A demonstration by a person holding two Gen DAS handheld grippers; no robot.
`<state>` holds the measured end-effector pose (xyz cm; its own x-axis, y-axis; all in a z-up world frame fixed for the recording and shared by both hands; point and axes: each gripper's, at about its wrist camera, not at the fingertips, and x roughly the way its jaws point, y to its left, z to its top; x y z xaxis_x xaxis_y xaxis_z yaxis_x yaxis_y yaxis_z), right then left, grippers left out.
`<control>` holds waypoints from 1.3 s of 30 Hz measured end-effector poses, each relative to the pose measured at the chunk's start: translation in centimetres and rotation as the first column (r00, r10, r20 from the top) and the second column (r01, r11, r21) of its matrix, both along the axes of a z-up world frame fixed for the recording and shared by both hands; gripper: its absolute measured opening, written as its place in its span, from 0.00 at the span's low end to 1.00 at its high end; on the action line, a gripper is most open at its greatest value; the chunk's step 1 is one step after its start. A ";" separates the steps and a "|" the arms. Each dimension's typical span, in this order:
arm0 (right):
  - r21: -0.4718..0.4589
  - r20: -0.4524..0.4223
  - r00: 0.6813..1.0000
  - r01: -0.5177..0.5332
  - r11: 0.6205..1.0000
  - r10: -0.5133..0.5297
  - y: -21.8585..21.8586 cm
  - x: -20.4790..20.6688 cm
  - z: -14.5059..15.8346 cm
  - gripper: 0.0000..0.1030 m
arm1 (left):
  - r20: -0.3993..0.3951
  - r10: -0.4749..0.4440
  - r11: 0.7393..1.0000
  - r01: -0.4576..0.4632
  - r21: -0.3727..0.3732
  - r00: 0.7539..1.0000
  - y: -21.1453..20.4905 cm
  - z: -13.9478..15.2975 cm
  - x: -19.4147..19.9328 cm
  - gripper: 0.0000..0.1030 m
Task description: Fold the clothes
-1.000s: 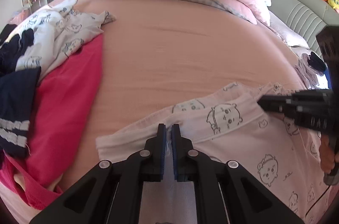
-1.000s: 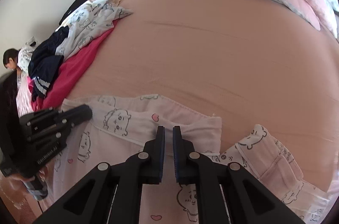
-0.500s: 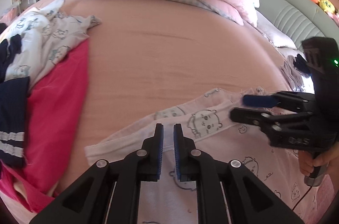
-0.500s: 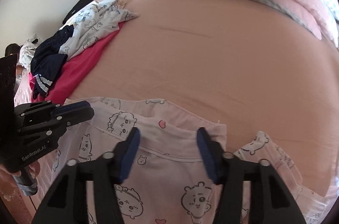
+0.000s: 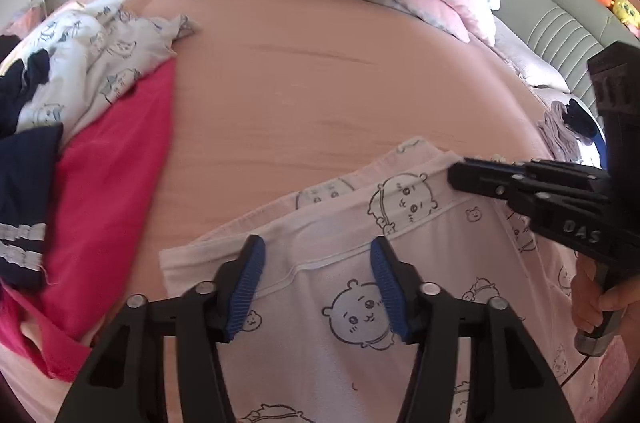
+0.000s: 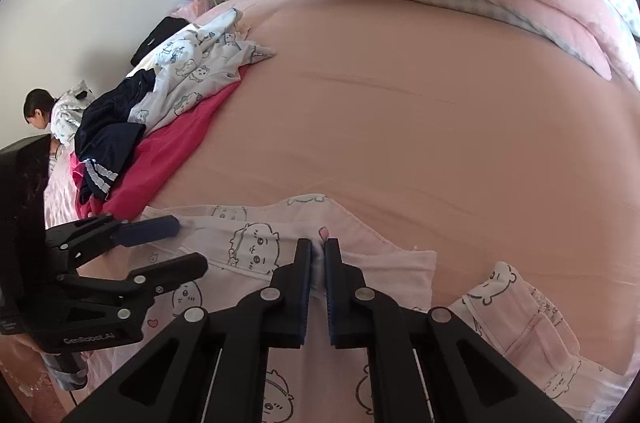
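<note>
The bed [image 6: 400, 103] carries the pink printed garment [image 5: 360, 303] at its near edge. Right gripper [image 6: 318, 251] is clenched on the garment's waistband; left gripper [image 5: 318, 263] is released and opening, fabric between its jaws. Risk: 1-sided pull skews the fold, bunching the hem.

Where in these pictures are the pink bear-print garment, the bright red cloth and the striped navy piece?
Pink bear-print garment [image 5: 360, 307]: left wrist view, on the printed bear face.
Bright red cloth [image 5: 108, 191]: left wrist view, on its flat middle.
Striped navy piece [image 6: 108, 143]: right wrist view, on the dark fabric above its stripes.
</note>
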<state>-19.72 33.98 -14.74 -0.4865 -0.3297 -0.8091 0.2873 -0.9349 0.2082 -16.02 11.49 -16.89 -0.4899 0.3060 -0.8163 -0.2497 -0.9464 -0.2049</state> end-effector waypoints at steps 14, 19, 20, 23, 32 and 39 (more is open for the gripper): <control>0.047 -0.016 1.000 -0.005 0.999 0.006 -0.6 -1.0 -0.2 0.04 | -0.065 0.026 0.998 -0.029 -0.052 0.998 0.2 0.1 -0.8 0.02; 0.094 0.050 0.999 0.004 0.996 -0.008 -1.0 -2.5 -2.9 0.05 | -0.008 0.030 0.999 -0.030 -0.020 1.000 -0.3 -1.1 -2.1 0.03; 0.062 0.046 0.999 0.018 0.998 -0.021 -0.6 -2.4 -2.6 0.05 | -0.004 0.036 0.999 -0.036 0.007 0.999 -0.7 -0.7 -2.1 0.03; -0.041 0.004 0.999 0.036 0.999 -0.036 0.9 -1.2 -0.3 0.07 | -0.033 0.092 0.995 -0.090 0.049 0.995 -2.8 1.2 -1.0 0.05; -0.019 0.072 0.987 0.147 0.989 -0.145 5.8 -1.5 0.3 0.46 | 0.065 0.228 0.972 -0.231 0.035 0.971 -6.8 -0.2 0.9 0.38; -0.028 0.154 0.983 0.103 0.994 -0.098 5.4 -2.5 -2.9 0.19 | 0.070 0.260 0.963 -0.264 0.055 0.963 -7.1 -1.1 0.0 0.36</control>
